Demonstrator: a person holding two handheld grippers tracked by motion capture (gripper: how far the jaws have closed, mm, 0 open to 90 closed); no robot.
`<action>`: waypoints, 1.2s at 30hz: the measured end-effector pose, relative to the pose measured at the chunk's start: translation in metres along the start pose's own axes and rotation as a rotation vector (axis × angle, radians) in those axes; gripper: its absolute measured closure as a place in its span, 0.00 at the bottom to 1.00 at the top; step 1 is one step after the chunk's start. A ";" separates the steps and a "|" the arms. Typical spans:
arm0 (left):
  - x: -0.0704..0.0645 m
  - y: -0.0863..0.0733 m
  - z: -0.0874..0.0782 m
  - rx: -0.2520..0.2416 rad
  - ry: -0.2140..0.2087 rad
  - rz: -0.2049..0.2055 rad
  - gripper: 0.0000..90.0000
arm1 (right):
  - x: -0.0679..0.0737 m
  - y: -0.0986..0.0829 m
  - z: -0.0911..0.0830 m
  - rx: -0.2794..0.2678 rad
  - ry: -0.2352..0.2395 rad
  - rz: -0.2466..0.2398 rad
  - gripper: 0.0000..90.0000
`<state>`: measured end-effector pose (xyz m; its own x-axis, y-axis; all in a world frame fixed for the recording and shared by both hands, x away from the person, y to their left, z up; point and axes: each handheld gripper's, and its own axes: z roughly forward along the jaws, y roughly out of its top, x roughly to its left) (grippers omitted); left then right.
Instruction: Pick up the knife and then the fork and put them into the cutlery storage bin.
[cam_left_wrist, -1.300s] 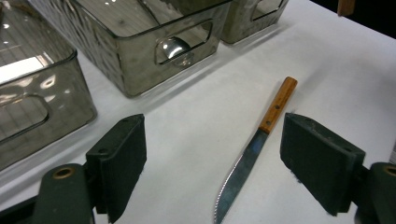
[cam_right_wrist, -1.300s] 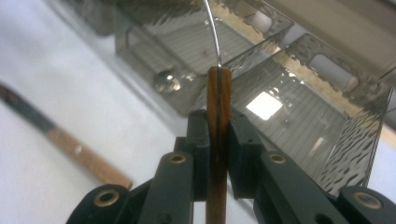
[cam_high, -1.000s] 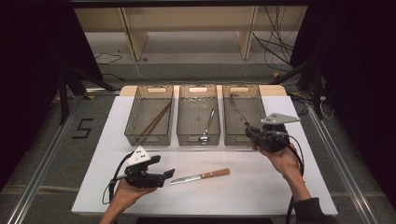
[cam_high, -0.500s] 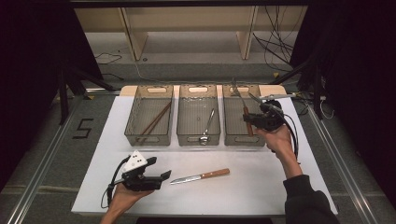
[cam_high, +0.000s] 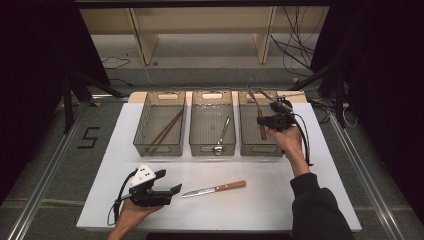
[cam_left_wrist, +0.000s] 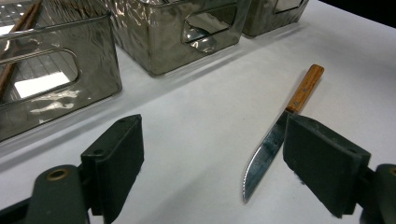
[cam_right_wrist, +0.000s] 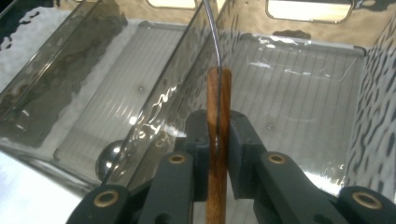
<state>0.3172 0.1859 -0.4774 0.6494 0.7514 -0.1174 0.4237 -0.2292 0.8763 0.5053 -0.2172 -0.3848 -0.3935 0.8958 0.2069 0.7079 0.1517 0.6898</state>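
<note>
Sorting cutlery appeared to be the step in hand: a wooden-handled metal utensil (cam_right_wrist: 218, 140) (probably a fork) was clamped by the right gripper (cam_high: 274, 120) above the rightmost clear plastic bin (cam_high: 250, 148). Lowering and release were called for next. The left gripper (cam_left_wrist: 229, 168) was held spread beside the wooden-handled steel knife (cam_left_wrist: 280, 140).

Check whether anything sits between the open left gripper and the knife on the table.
Nothing visible does. The left gripper is open, low over the white table, and the knife lies just ahead between its jaws, blade tip nearest. The bins stand farther back, out of the path.
</note>
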 end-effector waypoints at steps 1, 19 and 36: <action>0.000 0.000 0.000 -0.003 -0.001 -0.001 0.22 | 0.000 0.000 0.002 0.002 0.001 0.010 0.90; 0.000 -0.003 -0.002 -0.009 -0.004 -0.010 0.22 | -0.006 -0.003 0.025 0.076 -0.036 0.083 0.90; 0.003 -0.004 -0.002 -0.008 0.001 -0.012 0.22 | -0.006 -0.010 0.037 0.127 -0.064 0.088 0.89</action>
<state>0.3161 0.1905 -0.4803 0.6435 0.7548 -0.1274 0.4264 -0.2153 0.8785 0.5219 -0.2085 -0.4183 -0.2914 0.9321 0.2153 0.8082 0.1194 0.5767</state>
